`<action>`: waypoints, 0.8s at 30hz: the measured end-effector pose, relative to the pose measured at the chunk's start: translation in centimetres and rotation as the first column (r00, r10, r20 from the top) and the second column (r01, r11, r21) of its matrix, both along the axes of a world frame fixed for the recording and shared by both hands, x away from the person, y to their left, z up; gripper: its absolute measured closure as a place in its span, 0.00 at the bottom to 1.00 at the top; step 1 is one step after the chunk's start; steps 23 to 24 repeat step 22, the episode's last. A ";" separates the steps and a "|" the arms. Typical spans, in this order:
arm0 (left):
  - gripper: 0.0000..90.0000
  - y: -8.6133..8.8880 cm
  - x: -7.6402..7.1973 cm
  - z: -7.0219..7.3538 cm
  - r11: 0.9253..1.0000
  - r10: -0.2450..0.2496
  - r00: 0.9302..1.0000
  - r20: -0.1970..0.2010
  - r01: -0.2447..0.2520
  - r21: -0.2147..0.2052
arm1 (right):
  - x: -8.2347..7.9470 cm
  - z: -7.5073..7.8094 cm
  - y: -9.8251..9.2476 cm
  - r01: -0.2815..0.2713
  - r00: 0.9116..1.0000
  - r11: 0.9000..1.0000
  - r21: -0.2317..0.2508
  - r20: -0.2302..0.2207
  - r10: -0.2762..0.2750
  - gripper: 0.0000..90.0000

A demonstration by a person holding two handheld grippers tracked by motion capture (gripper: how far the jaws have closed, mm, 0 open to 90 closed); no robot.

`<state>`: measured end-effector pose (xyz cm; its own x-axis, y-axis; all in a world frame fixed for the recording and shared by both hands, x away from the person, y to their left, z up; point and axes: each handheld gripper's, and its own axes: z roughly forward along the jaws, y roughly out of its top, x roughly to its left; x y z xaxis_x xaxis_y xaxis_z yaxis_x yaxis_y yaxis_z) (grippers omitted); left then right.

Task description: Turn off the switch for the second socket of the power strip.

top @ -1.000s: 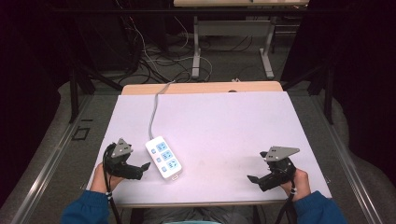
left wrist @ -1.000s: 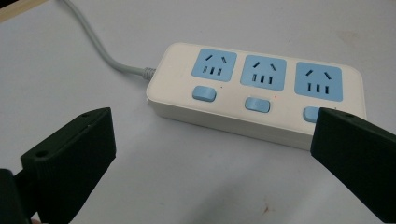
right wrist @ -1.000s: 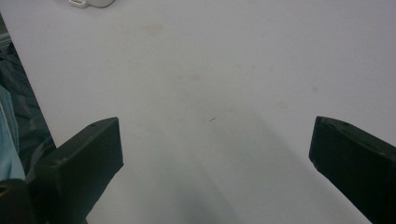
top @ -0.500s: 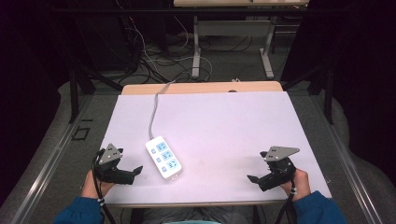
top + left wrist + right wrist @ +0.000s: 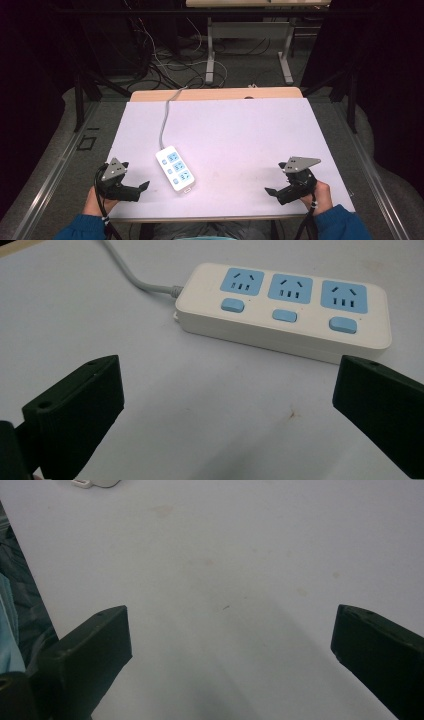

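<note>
Left gripper fingers spread near power strip; right gripper fingers spread, bare table between.

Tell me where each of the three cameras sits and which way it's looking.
High view: above the person's side, looking forward and down on the table; both hands and blue sleeves show.
Left gripper view: on the left tool, facing the power strip; its black jaws show, spread wide.
Right gripper view: on the right tool, facing bare tabletop; jaws spread.
Shared: the high and left gripper views both show the power strip.
</note>
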<state>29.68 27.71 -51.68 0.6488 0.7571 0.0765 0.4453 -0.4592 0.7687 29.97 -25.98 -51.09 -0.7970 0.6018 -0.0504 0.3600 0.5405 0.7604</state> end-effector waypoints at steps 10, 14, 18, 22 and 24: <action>0.00 0.5 -0.5 -0.2 0.999 0.017 1.000 0.012 -0.016 -0.037 | 0.0 -0.1 0.0 0.003 1.000 1.000 0.006 0.000 -0.003 0.02; 0.00 0.4 -0.6 -0.2 0.999 0.010 1.000 0.011 -0.010 -0.032 | 0.0 -0.1 0.1 0.005 1.000 1.000 0.007 -0.003 -0.005 0.02; 0.00 0.4 -0.5 -0.2 1.000 0.003 1.000 0.008 -0.003 -0.027 | 0.0 -0.1 0.1 0.003 1.000 1.000 0.006 -0.006 -0.003 0.02; 0.00 0.4 -0.4 -0.3 1.000 0.003 1.000 0.009 -0.003 -0.027 | 0.0 -0.1 0.0 0.002 1.000 1.000 0.004 0.000 -0.002 0.02; 0.00 0.4 -0.4 -0.3 1.000 0.003 1.000 0.009 -0.003 -0.027 | 0.0 -0.1 0.0 0.002 1.000 1.000 0.004 0.000 -0.002 0.02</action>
